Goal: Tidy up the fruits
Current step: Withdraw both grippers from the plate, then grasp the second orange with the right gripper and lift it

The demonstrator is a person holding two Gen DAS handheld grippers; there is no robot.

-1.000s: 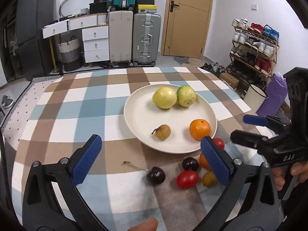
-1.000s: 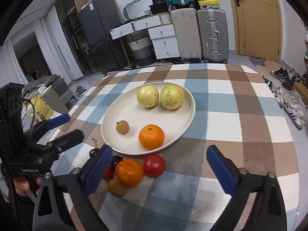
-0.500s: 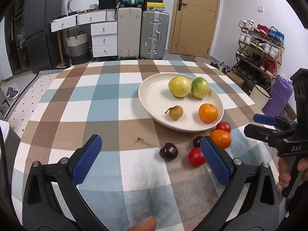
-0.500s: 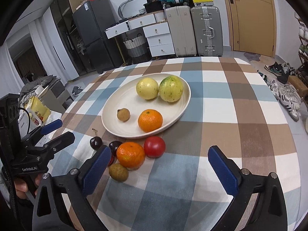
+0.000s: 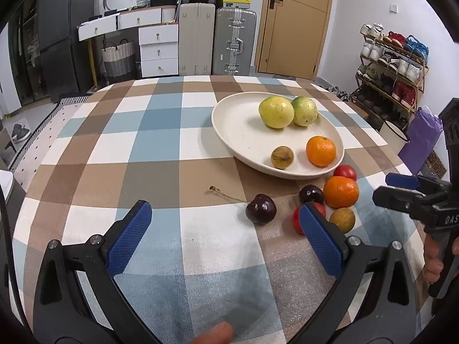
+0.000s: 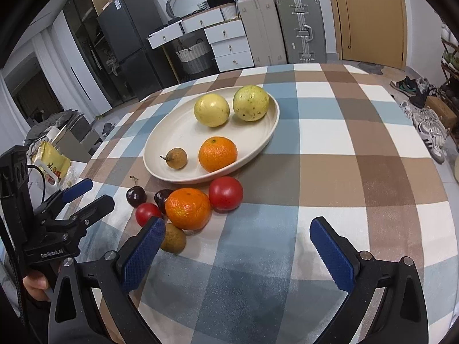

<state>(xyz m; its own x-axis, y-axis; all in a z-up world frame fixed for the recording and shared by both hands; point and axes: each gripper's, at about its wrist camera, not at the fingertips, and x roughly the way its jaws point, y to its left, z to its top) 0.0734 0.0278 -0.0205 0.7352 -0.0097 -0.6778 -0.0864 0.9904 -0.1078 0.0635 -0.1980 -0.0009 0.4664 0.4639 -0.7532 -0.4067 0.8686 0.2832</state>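
A cream plate [image 5: 238,132] [image 6: 172,132] holds two yellow-green round fruits [image 5: 276,111] [image 6: 211,109], an orange [image 5: 320,151] [image 6: 218,154] and a small brown longan [image 5: 282,157] [image 6: 176,158]. On the cloth beside it lie a second orange [image 5: 341,192] [image 6: 188,208], two red tomatoes [image 5: 345,172] [image 6: 225,193], two dark cherries [image 5: 261,209] [image 6: 136,196] and another longan [image 5: 342,219] [image 6: 173,239]. My left gripper [image 5: 226,235] [image 6: 83,195] is open, near the stemmed cherry. My right gripper [image 6: 238,249] [image 5: 393,186] is open, just short of the loose fruits.
The round table carries a blue, brown and white checked cloth [image 5: 160,132] [image 6: 344,132]. Beyond it stand suitcases [image 5: 233,46], white drawers [image 5: 157,48], a door [image 5: 295,23] and a shoe rack [image 5: 393,66]. A yellow bag [image 6: 51,166] lies off the table's left side.
Both grippers have pulled back from the plate; the fruits sit further from the fingers in each view. Nothing was grasped and no fruit moved.
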